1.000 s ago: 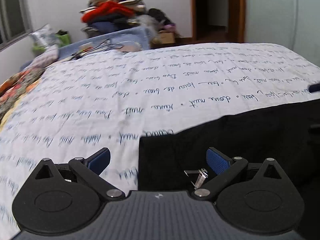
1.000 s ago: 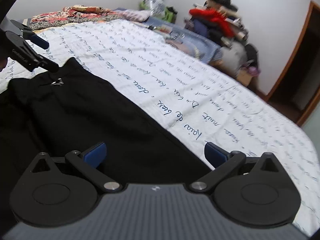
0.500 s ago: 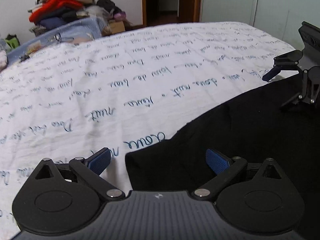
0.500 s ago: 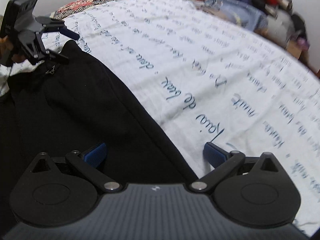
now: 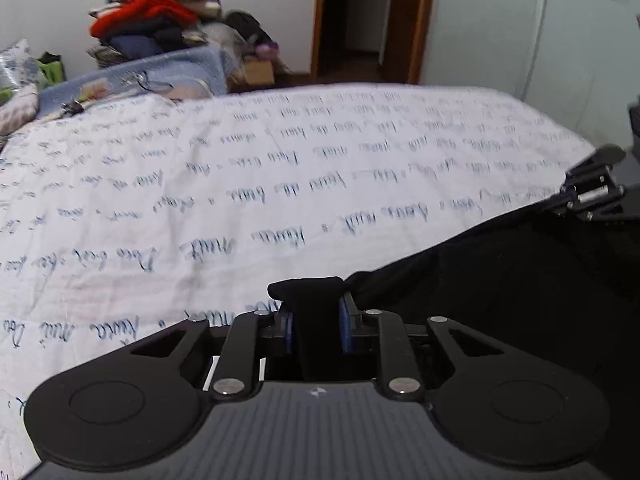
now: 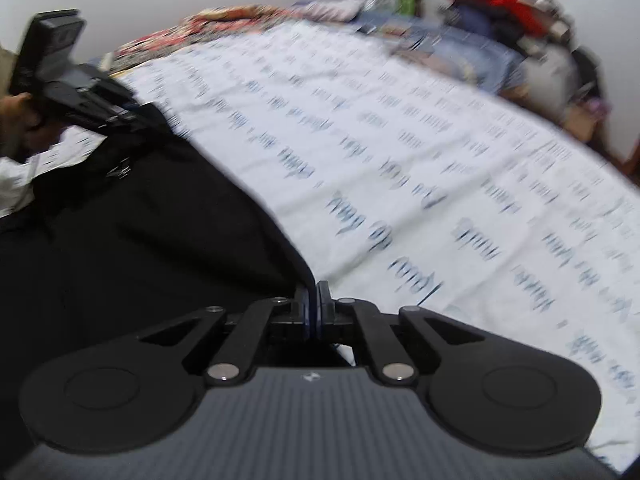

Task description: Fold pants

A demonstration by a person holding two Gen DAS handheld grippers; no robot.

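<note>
Black pants [image 5: 500,280] lie on a white bedspread with blue handwriting [image 5: 240,184]. My left gripper [image 5: 316,328] is shut on a bunched corner of the pants at their edge. My right gripper [image 6: 314,316] is shut on the thin far edge of the pants [image 6: 140,248]. Each gripper shows in the other's view: the right one at the far right of the left wrist view [image 5: 592,192], the left one at the upper left of the right wrist view [image 6: 80,96], at the other end of the same edge.
A pile of clothes [image 5: 152,28] sits beyond the bed's far side, next to a blue cloth [image 5: 160,76]. A doorway [image 5: 368,20] and a white wardrobe [image 5: 520,28] stand behind. A patterned blanket [image 6: 224,24] lies at the bed's far end.
Both grippers were open half a second ago and have now shut on the pants' edge. The left one pinches a raised fold of fabric; the right wrist view is blurred by motion.
</note>
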